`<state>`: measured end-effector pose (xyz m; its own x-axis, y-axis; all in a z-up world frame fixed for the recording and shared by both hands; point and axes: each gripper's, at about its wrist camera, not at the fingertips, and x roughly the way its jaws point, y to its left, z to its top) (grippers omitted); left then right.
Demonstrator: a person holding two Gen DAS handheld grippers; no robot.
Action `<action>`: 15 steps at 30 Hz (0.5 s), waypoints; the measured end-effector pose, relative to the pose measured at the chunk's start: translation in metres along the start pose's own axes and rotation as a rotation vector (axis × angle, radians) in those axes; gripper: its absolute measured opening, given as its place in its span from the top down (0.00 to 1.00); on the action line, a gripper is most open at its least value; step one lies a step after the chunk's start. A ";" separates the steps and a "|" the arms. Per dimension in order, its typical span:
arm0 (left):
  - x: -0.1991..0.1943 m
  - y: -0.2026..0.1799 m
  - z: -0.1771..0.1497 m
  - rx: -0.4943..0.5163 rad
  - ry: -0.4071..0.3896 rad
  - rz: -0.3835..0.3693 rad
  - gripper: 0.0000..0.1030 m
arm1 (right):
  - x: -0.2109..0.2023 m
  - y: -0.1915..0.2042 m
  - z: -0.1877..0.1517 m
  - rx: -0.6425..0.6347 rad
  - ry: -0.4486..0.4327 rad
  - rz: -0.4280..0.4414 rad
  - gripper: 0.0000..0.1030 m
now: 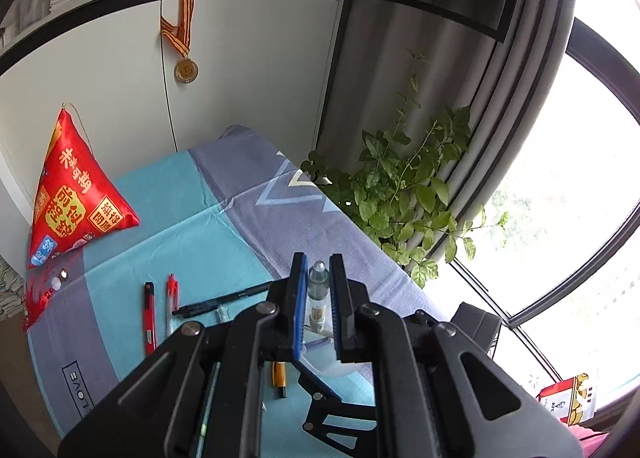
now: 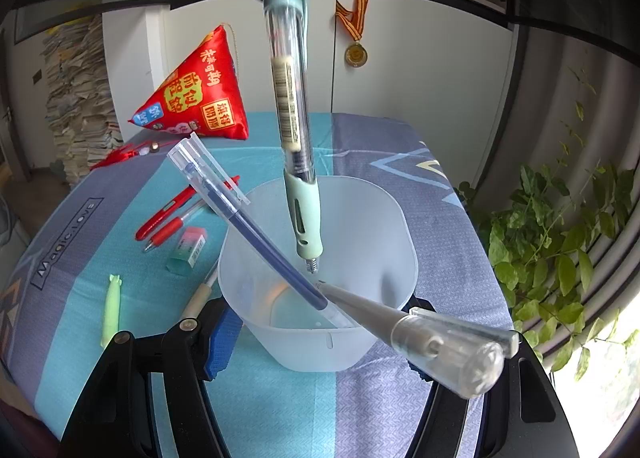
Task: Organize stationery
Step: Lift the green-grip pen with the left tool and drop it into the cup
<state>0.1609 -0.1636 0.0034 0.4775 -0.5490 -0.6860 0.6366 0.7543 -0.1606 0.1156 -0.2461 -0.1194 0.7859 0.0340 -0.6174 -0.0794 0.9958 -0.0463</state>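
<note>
The left gripper (image 1: pixel 319 298) has its fingers closed narrow on a clear pen with a mint-green grip (image 2: pixel 294 129), held nearly upright with its metal tip pointing down, just inside the mouth of a translucent cup (image 2: pixel 394 225). The cup stands on the bench (image 2: pixel 280 398), which is covered by a blue and grey cloth. The right gripper (image 2: pixel 320 338) sits around the cup, one blue-padded finger (image 2: pixel 220 342) touching each side wall. Two pens already lean inside the cup: a blue capped pen (image 2: pixel 248 213) slanting to the left and a grey capped pen (image 2: pixel 420 326) slanting toward the camera. On the cloth to the left lie two red pens (image 2: pixel 172 213), a pink and green eraser (image 2: pixel 187 250) and a pale green pen (image 2: pixel 111 308). A red pyramid-shaped pouch (image 2: pixel 200 93) stands at the far edge.
</note>
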 end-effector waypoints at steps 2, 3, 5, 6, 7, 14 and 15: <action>0.003 0.002 -0.004 -0.006 0.016 -0.001 0.91 | 0.000 0.000 0.000 0.000 0.000 0.000 0.32; 0.004 0.002 -0.005 -0.007 0.021 0.000 0.91 | 0.000 0.000 0.000 0.000 0.000 0.000 0.32; 0.006 0.003 -0.007 -0.006 0.032 0.000 0.91 | 0.000 0.000 0.000 0.000 0.000 0.000 0.32; 0.006 0.003 -0.008 -0.007 0.035 -0.001 0.91 | 0.000 0.000 0.000 0.000 0.000 0.000 0.32; 0.008 0.003 -0.009 -0.006 0.041 -0.003 0.91 | 0.000 0.000 0.000 0.000 0.000 0.000 0.32; 0.010 0.000 -0.011 0.004 0.059 -0.027 0.92 | 0.000 0.000 0.000 0.001 0.001 0.000 0.32; 0.009 0.001 -0.010 0.004 0.056 -0.029 0.92 | 0.000 0.000 0.000 -0.001 0.001 0.000 0.32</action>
<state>0.1594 -0.1643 -0.0102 0.4243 -0.5494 -0.7198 0.6518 0.7371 -0.1784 0.1156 -0.2459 -0.1197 0.7852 0.0340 -0.6183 -0.0798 0.9957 -0.0466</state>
